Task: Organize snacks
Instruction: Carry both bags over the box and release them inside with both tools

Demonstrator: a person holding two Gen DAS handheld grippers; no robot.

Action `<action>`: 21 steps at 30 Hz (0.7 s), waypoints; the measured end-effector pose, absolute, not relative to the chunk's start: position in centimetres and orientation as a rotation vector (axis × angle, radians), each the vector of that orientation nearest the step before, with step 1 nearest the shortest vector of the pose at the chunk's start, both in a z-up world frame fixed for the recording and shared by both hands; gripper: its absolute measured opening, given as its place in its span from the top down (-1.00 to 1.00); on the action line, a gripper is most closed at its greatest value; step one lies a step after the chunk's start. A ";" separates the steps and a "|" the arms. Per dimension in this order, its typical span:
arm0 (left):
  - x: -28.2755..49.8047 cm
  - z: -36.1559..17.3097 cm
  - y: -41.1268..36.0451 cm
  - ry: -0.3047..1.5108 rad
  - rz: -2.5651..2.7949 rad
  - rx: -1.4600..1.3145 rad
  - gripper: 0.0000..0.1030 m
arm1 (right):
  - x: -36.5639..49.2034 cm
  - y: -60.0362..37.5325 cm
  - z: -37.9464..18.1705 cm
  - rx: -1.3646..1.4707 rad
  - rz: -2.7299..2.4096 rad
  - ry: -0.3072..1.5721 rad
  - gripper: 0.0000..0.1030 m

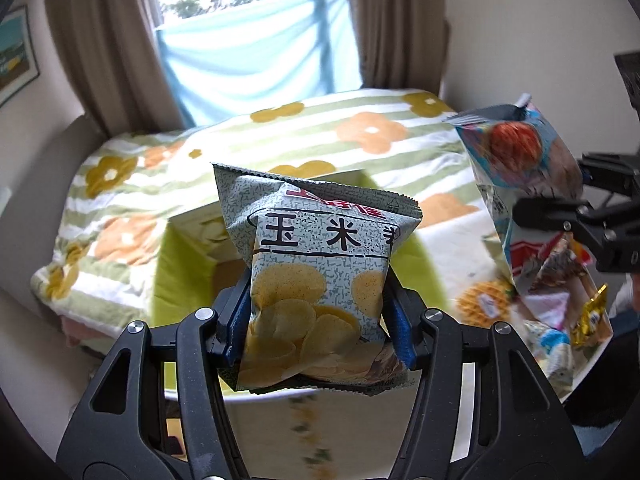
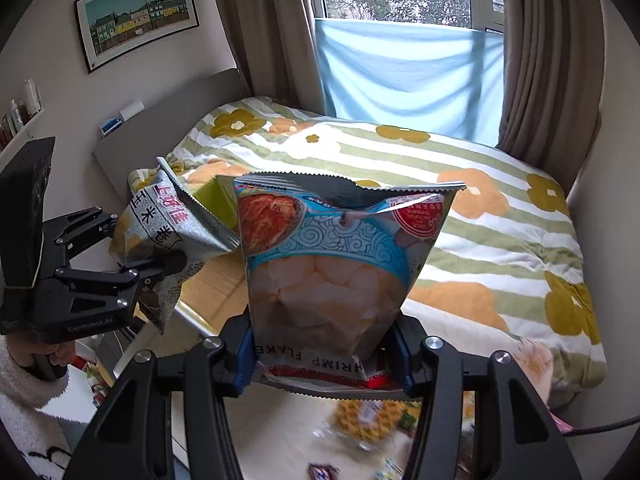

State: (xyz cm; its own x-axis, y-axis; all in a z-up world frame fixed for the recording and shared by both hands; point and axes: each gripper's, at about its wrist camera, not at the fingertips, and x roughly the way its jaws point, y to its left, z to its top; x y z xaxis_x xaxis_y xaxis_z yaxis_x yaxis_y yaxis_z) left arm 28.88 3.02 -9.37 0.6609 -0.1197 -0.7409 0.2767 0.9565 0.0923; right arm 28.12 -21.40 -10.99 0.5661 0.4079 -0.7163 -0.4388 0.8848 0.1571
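You have 2 bags in the air at once. Your left gripper (image 1: 316, 320) is clamped on the grey corn chip bag (image 1: 316, 276), which hangs right over the open green-lined box (image 1: 180, 264) on the bed (image 1: 372, 128), so this one looks ready to drop in. Your right gripper (image 2: 324, 352) is pinched on the blue shrimp flakes bag (image 2: 332, 264), held upside down near the box but off to its side.

As far as you can judge, the job is in its early or middle part: the box floor looks mostly bare cardboard where it shows, and its contents cannot be told for sure. Several loose snacks (image 2: 368, 420) lie blurred on the table (image 2: 280, 432) below your right gripper, among them a yellow waffle-patterned pack and small wrapped sweets, so more trips remain after these 2 bags.

Writing you can read: the corn bag shows large black characters 玉米 with a partly hidden third, and red 上好佳 in the right wrist view. The blue bag reads "HRIMP FLAKE", inverted, plus a red seal with "MADE" and "NATURAL". The side of your left gripper bears "GenRobot.AI"
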 end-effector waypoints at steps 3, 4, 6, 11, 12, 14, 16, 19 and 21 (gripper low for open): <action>31.7 -10.0 6.8 0.859 -0.216 0.180 -0.04 | 30.0 -18.0 -11.4 -0.040 0.502 0.848 0.03; 32.7 -10.5 7.6 0.873 -0.215 0.175 -0.04 | 31.0 -16.5 -11.7 -0.040 0.499 0.862 0.03; 34.5 -11.6 9.4 0.906 -0.205 0.162 -0.04 | 32.2 -14.7 -12.2 -0.033 0.497 0.882 0.03; 39.0 -15.3 12.7 1.004 -0.190 0.133 -0.04 | 35.3 -10.6 -14.2 0.014 0.474 0.946 0.03; 39.8 -16.0 13.1 1.023 -0.191 0.129 -0.04 | 35.9 -9.9 -14.8 0.028 0.466 0.966 0.03; 41.2 -17.5 13.4 1.059 -0.191 0.126 -0.04 | 36.8 -9.0 -15.7 0.053 0.460 0.995 0.03; 42.3 -19.0 13.6 1.097 -0.192 0.117 -0.04 | 37.5 -8.5 -16.8 0.067 0.446 1.025 0.03; 43.6 -21.0 13.9 1.147 -0.186 0.094 -0.04 | 38.4 -7.8 -18.5 0.061 0.425 1.072 0.03; 44.5 -22.0 14.1 1.172 -0.179 0.079 -0.06 | 38.8 -7.4 -19.6 0.038 0.418 1.095 0.03</action>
State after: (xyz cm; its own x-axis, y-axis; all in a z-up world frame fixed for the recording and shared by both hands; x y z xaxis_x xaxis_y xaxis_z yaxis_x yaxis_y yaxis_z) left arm 44.48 14.08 -21.99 0.3764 -0.0989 -0.9212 0.1809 0.9830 -0.0316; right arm 38.78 -7.43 -19.58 0.3885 0.3471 -0.8536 -0.3097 0.9216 0.2338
